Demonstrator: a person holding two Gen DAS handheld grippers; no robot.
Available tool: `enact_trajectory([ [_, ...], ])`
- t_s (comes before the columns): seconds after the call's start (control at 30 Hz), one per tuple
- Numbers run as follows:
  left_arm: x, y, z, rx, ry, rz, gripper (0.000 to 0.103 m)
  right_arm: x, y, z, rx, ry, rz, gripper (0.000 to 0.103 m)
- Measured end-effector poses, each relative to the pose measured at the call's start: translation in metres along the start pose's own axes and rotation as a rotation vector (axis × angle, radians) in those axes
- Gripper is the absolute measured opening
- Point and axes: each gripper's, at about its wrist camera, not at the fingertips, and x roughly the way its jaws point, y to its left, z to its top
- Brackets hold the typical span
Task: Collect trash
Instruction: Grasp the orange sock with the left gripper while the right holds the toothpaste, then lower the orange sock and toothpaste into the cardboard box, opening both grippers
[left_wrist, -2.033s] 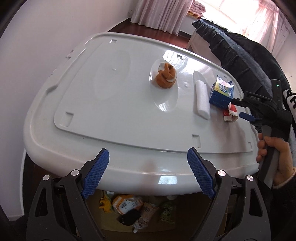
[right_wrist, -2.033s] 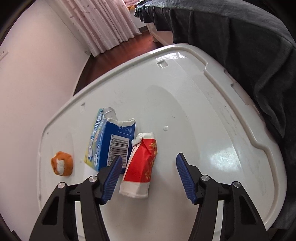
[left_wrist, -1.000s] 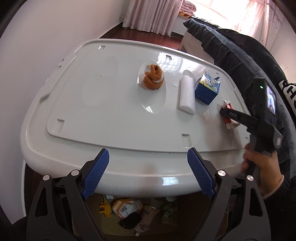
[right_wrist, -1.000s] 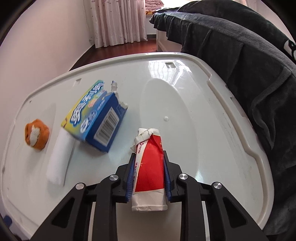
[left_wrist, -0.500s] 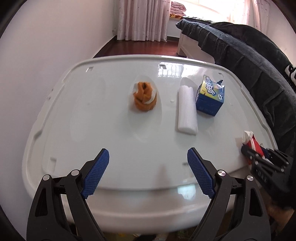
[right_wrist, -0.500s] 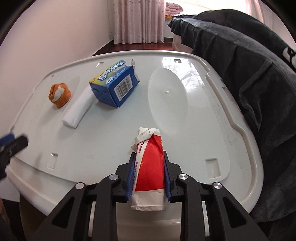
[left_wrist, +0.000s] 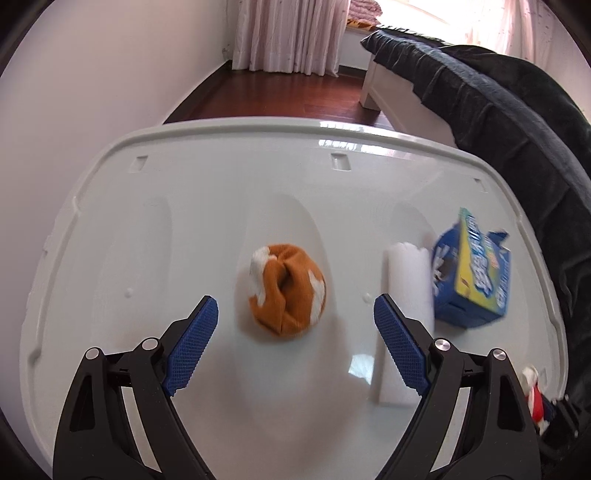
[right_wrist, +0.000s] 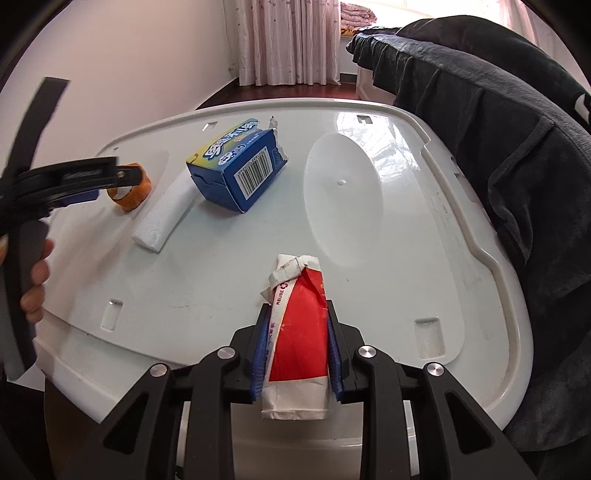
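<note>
Blue box (left_wrist: 476, 277) motion-blurred; orange bundle (right_wrist: 135, 190) half hidden behind left gripper (right_wrist: 79, 184).

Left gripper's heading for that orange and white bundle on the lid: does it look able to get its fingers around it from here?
Probably yes. The left gripper is open, the orange bundle sits just ahead between its fingers, and nothing blocks it; the foam strip lies off to the side.

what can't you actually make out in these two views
- Blue box, left wrist view: motion blur smears its print, so the lettering is unreadable.
- Red and white carton, left wrist view: mostly hidden behind the left gripper's arm at the frame edge.
- Orange bundle, right wrist view: half covered by the left gripper crossing in front.
- Carton's sides, right wrist view: covered by the right gripper's fingers.
- White foam strip, left wrist view: near end hidden behind a finger.
</note>
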Motion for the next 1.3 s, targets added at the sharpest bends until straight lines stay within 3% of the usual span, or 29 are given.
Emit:
enact_trajectory([
  [0.17,0.027,0.005,0.006,-0.030,0.038,0.054,0.084,0.001,-0.001,0.002,-0.004,0.003,0.004,0.027],
  [0.23,0.028,0.001,0.003,0.017,-0.005,0.090,0.078,0.002,0.000,0.002,-0.005,0.004,0.003,0.027],
  [0.27,0.027,0.000,0.001,0.029,-0.025,0.074,0.075,0.002,0.000,0.003,-0.005,0.006,0.002,0.027],
  [0.3,0.025,-0.001,-0.002,0.044,-0.046,0.070,0.071,0.002,0.000,0.003,-0.005,0.006,0.002,0.027],
  [0.33,0.023,-0.004,-0.005,0.065,-0.066,0.061,0.060,0.002,0.000,0.003,-0.003,0.007,0.002,0.027],
  [0.4,0.019,-0.009,-0.009,0.088,-0.075,0.008,0.032,0.003,-0.001,0.003,-0.002,0.008,0.000,0.027],
  [0.5,0.017,-0.018,-0.012,0.131,-0.083,0.074,0.027,0.003,0.000,0.004,0.000,0.010,-0.003,0.027],
  [0.93,-0.001,-0.010,-0.025,0.125,-0.062,0.106,0.023,0.002,0.000,0.004,0.023,0.003,-0.003,0.027],
  [1.13,-0.049,0.000,-0.040,0.132,-0.101,0.122,0.023,-0.001,0.000,0.006,0.113,0.000,0.110,0.027],
  [1.3,-0.101,0.003,-0.064,0.145,-0.139,0.144,0.023,-0.028,0.015,-0.001,0.091,-0.085,0.151,0.027],
])
